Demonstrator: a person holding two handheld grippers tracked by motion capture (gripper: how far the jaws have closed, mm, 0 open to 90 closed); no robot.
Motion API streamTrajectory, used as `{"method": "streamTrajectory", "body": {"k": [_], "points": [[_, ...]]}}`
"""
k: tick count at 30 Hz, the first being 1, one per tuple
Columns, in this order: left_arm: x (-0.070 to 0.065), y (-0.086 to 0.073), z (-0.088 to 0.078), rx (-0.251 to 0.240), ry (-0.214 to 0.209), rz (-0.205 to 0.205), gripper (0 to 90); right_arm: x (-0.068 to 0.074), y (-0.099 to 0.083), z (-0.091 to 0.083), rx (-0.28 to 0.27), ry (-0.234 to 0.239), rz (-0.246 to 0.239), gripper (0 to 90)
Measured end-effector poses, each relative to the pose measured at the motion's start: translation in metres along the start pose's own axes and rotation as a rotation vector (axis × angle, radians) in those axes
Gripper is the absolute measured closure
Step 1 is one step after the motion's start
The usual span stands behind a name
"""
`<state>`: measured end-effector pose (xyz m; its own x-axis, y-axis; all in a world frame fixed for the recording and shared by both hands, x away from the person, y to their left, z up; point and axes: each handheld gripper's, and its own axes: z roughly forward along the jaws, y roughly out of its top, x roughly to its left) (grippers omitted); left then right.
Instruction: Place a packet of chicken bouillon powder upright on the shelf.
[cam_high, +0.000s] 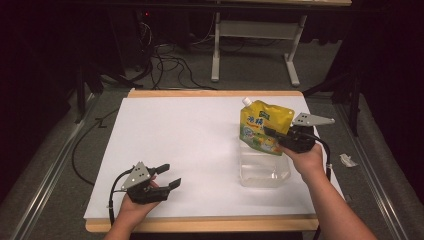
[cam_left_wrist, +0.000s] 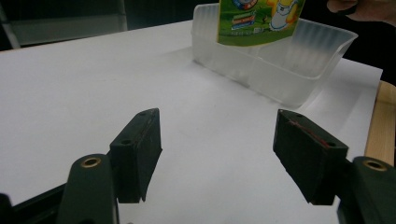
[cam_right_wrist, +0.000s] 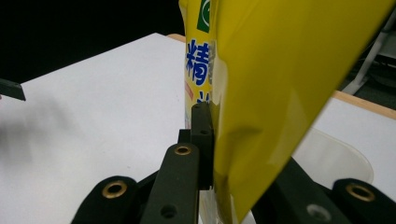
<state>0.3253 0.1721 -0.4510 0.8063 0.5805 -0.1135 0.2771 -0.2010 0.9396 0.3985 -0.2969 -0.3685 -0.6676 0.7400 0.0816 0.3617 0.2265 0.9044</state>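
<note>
Nearest the table's front edge, the left gripper (cam_high: 167, 176) is held spread and empty, well apart from the work. Farther on, a yellow pouch (cam_high: 262, 125) is pinched in the right gripper (cam_high: 272, 135), upright with its spout uppermost, its lower end directly above the clear tub (cam_high: 265, 172), so a straight lowering is called for.

It looked like a lab: a white-topped table (cam_high: 190, 145) stood on grey carpet, with loose cables (cam_high: 165, 65) and a metal stand (cam_high: 255, 45) behind the table.
</note>
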Motion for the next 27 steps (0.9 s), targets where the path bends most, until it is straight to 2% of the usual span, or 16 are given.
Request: {"method": "streamTrajectory", "body": {"k": [16,27], "points": [[0.000,0.000,-0.001,-0.003,0.002,0.000,32.7,0.001,-0.009,0.010,0.031,-0.027,0.010,84.5],[0.000,0.000,-0.001,-0.001,0.000,0.000,32.7,-0.003,-0.025,0.009,0.019,-0.041,0.052,82.5]]}}
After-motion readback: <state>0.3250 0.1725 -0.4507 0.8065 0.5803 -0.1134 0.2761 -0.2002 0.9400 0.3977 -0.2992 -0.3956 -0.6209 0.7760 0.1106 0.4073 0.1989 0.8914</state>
